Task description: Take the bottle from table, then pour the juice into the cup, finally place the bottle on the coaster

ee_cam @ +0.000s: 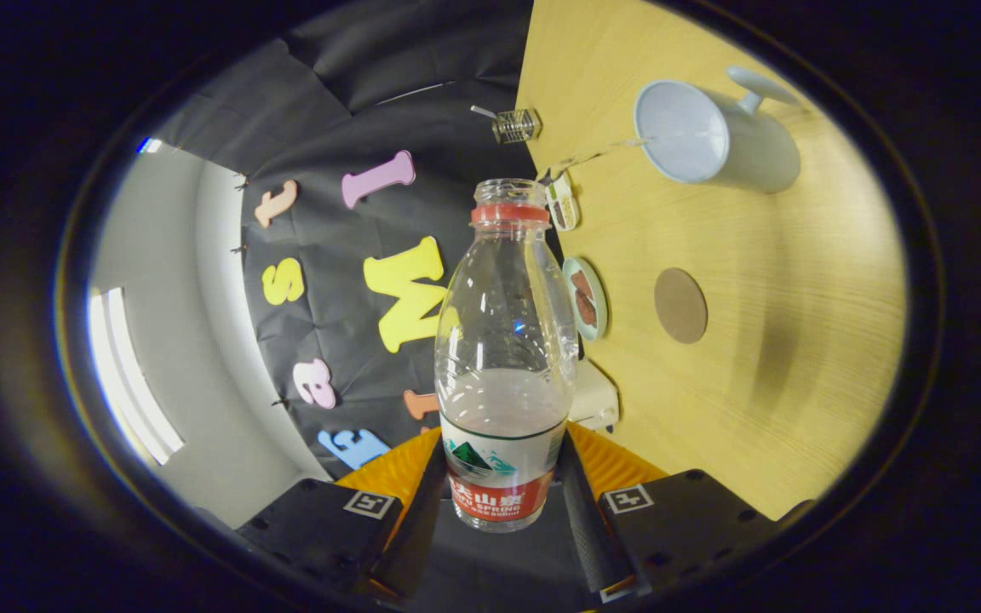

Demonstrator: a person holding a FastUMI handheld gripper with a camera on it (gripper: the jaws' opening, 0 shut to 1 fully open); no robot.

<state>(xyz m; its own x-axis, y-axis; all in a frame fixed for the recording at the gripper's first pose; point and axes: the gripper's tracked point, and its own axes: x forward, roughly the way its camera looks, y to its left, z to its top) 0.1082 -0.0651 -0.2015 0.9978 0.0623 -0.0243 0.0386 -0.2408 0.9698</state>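
Claw (503, 489) — clamped on the bottle (503, 358), one finger pressed to each side of its labelled lower body. Fingers (418, 511) flank the label; black blocks with square markers sit further out on either side.

Bottle — clear plastic, uncapped, red ring (509, 213) below the open mouth; held between the fingers, clear of the tabletop. Small amount of clear liquid inside, its surface just above the label.

View rolled sideways: tabletop (780, 358) appears as a wooden plane beyond and to one side of the bottle, booth wall on the other.

Cup (716, 136) — pale blue, with handle, standing on the tabletop well beyond the bottle's mouth, its opening visible; contents cannot be told.

Coaster (680, 305) — round, brown, flat on the tabletop, between cup and claw, apart from both.

Round plate (586, 298) with dark food — at the tabletop's edge, just beside the bottle's shoulder. Small card (562, 203) near the bottle's neck. Small clear ribbed glass object (514, 125) at the tabletop's far edge. Pale block (593, 398) partly hidden behind the bottle's lower body.
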